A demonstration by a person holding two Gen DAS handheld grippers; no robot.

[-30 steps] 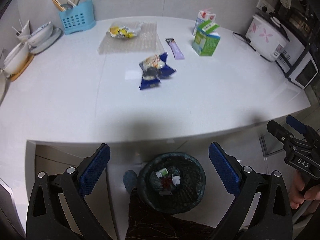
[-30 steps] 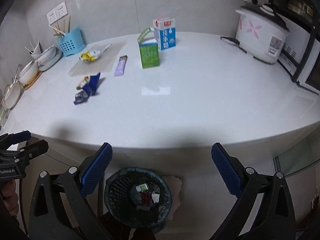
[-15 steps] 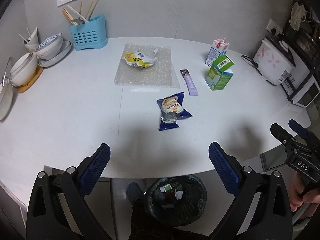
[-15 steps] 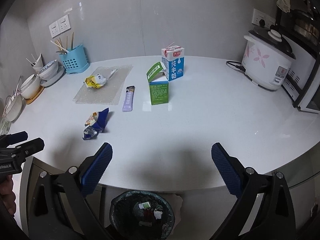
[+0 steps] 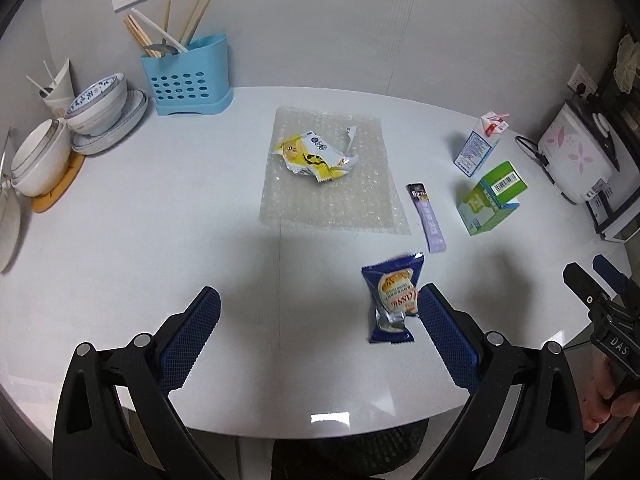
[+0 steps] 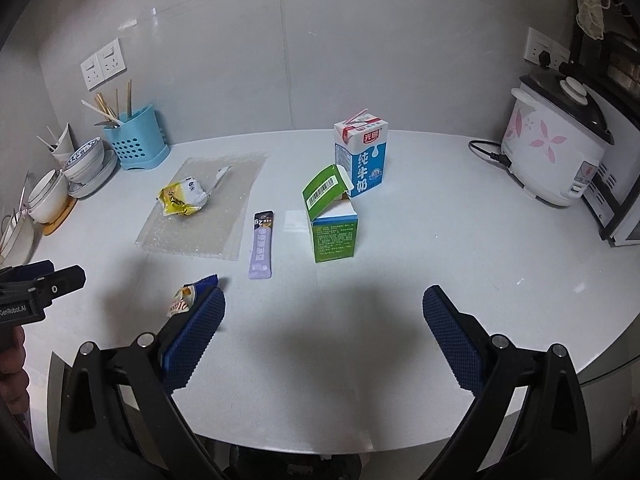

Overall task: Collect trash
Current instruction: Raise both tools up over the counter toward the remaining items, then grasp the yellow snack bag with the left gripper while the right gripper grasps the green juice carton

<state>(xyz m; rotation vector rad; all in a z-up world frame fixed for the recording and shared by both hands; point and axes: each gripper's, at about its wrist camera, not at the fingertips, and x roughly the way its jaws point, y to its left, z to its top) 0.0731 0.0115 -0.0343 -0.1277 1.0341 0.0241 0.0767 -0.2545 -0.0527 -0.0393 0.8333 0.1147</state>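
Note:
On the white table (image 5: 140,240) lie a blue snack wrapper (image 5: 392,300), a purple sachet (image 5: 428,220), a yellow wrapper (image 5: 312,156) on a bubble-wrap sheet (image 5: 332,200), an open green carton (image 5: 488,200) and a blue-white milk carton (image 5: 480,144). My left gripper (image 5: 318,308) is open and empty above the near table; its right finger is beside the blue wrapper. My right gripper (image 6: 324,308) is open and empty, with the sachet (image 6: 262,246), green carton (image 6: 332,220) and milk carton (image 6: 362,160) ahead. The blue wrapper (image 6: 188,296) is half hidden behind its left finger.
A blue utensil holder (image 5: 186,80) and stacked bowls (image 5: 96,108) stand at the back left. A rice cooker (image 6: 556,152) and an oven stand at the right. A dark mesh bin (image 5: 360,452) sits below the table's front edge.
Both grippers have risen from over the bin and moved forward over the table. The bin has dropped almost out of view and the trash items now lie closer.

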